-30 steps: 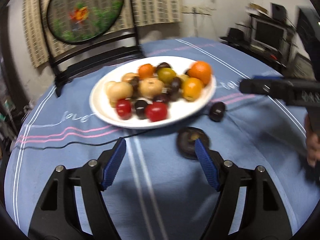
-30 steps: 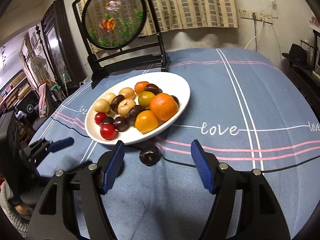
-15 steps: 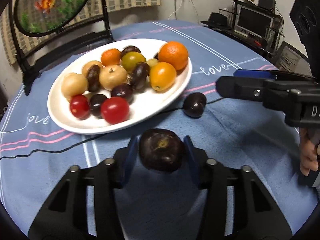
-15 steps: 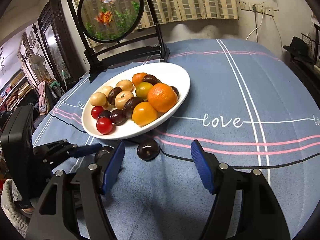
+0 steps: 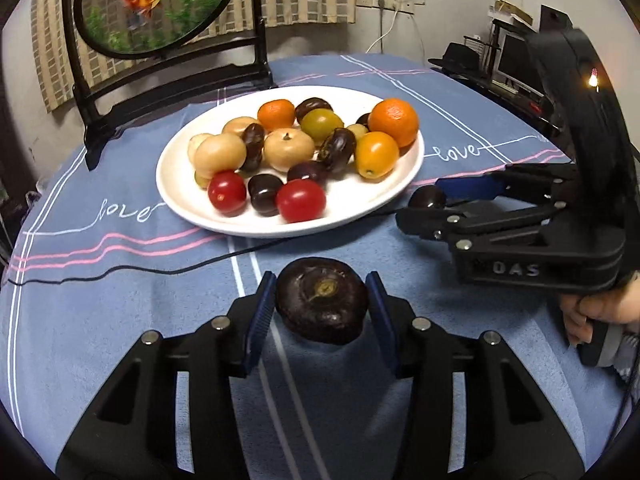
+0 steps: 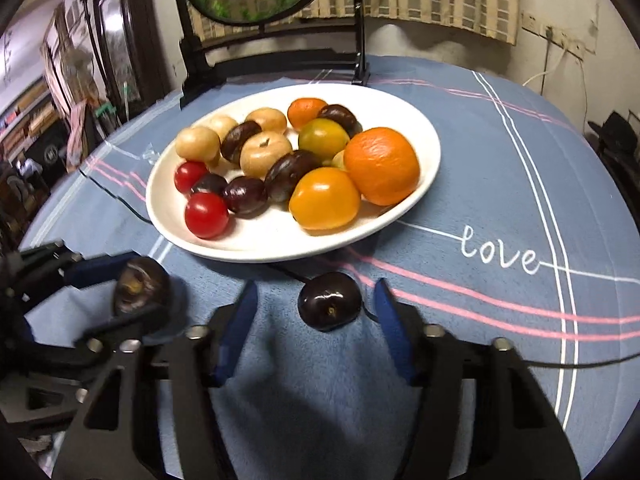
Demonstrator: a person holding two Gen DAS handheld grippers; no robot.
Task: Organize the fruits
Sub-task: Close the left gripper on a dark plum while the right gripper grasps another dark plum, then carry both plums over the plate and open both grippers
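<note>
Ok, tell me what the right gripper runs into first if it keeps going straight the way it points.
Most likely the small dark plum on the blue tablecloth, already between the right gripper's jaws, which have just been closing and look not yet pressed on it.

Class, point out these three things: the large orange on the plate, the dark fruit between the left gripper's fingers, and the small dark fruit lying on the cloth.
large orange (image 6: 382, 165), right wrist view, middle of peel.
dark fruit (image 5: 322, 300), left wrist view, top face.
small dark fruit (image 6: 330, 306), right wrist view, glossy front.

Both wrist cameras look forward and down along their fingers, close above the desk (image 5: 120, 320) near its front edge; both views share the white plate (image 5: 192, 208) (image 6: 256, 248).
</note>
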